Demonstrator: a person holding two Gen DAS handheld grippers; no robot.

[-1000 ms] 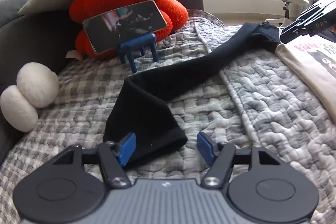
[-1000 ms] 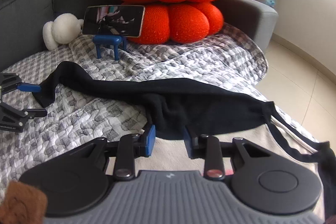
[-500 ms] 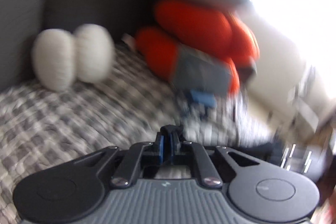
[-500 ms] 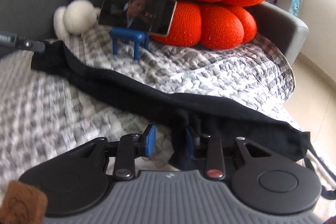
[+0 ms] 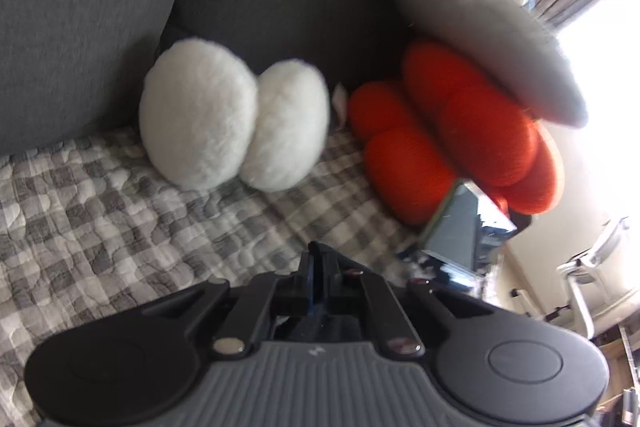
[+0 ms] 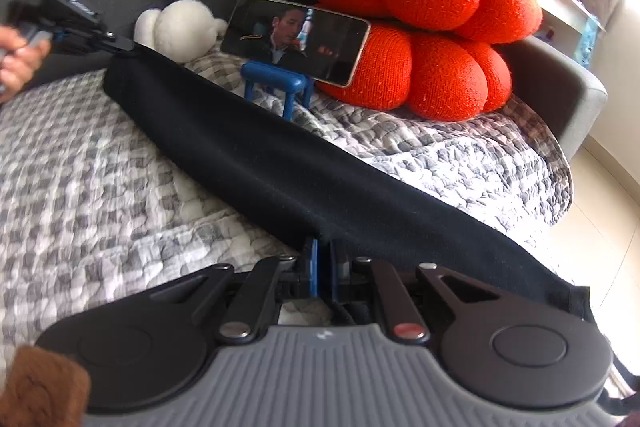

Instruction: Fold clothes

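A long black stretchy garment [image 6: 280, 163] hangs taut above the grey-and-white checked quilt [image 6: 80, 179] on the sofa, pinched at one end by the left tongs [image 6: 120, 47] and near the other by the right tongs [image 6: 322, 267], both clamped narrow on the cloth. It looks stretched out for a fold; no finished fold shows. The left wrist view misses the garment, showing only its closed left tongs [image 5: 318, 279], white fluffy cushion [image 5: 236, 127] and orange knitted cushion [image 5: 460, 147].

Left gripper [image 5: 318, 267] (jaws together), white plush [image 5: 236, 127], checked quilt [image 5: 100, 227]
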